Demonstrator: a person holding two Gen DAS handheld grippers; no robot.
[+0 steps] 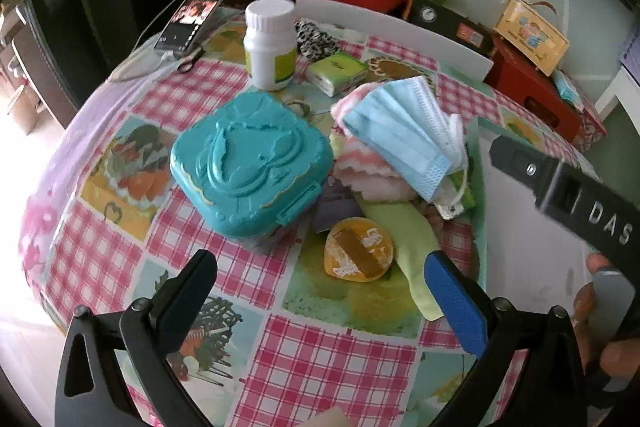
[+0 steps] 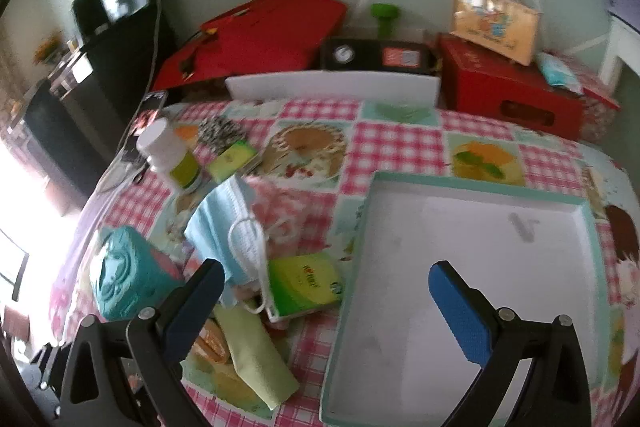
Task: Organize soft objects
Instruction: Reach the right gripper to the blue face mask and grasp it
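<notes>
We find the soft things heaped together ahead of our left gripper [image 1: 320, 271]: a blue face mask [image 1: 404, 139] draped over a pink-and-white cloth [image 1: 360, 163], and a light green cloth [image 1: 408, 243] lying right at that gripper's blue fingertip. Our left jaws stand wide apart and hold nothing. Our right gripper [image 2: 326, 281] hangs with jaws equally spread and empty, its blue finger over the white tray [image 2: 460, 227], whose floor is bare. We judge that sorting has hardly begun, since no soft item lies in the tray. The teal plastic case [image 1: 250, 163], the white bottle [image 1: 270, 43] and the orange disc [image 1: 358, 251] share the checked surface [image 1: 320, 355].
</notes>
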